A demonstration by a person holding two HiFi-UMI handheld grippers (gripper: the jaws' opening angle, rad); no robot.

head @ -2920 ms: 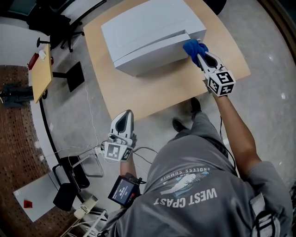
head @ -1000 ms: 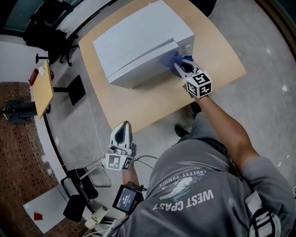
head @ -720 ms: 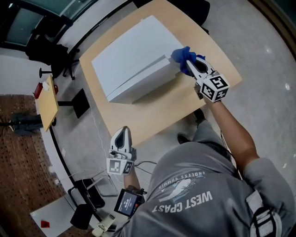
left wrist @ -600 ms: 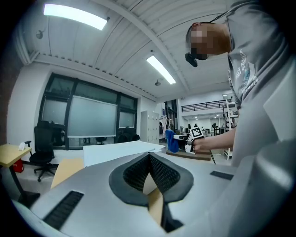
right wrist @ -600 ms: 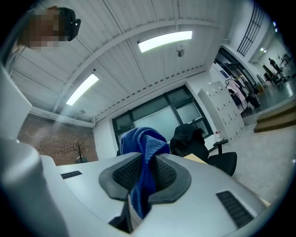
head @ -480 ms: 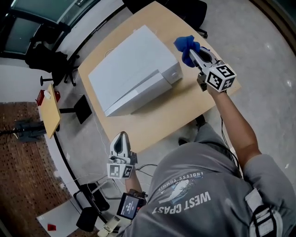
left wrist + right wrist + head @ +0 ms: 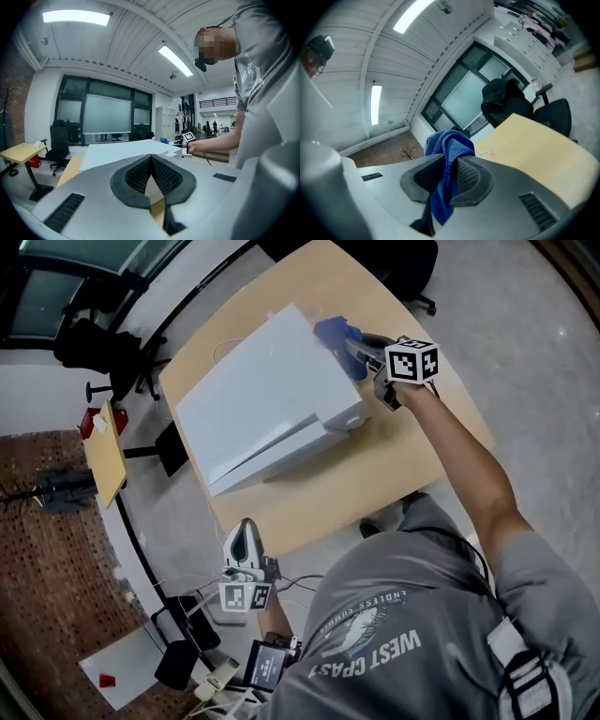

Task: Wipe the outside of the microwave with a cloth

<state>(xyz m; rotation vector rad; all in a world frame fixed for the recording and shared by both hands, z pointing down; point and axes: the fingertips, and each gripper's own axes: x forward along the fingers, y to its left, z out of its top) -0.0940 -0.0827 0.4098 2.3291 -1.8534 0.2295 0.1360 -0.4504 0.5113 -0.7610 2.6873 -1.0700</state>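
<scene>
Black office chairs (image 7: 98, 348) crowd the upper left of the head view, a small wooden side table (image 7: 106, 451) stands at the left edge, and cables (image 7: 202, 592) trail over the floor at lower left. The boxy, smooth white microwave (image 7: 262, 395) sits on the pale wooden tabletop (image 7: 403, 456). Your right claw (image 7: 349, 345) is clamped on the soft blue cloth (image 7: 330, 332), which is at the microwave's upper right top edge. Your left claw (image 7: 246, 529) hangs off the tabletop at lower centre, jaws together
</scene>
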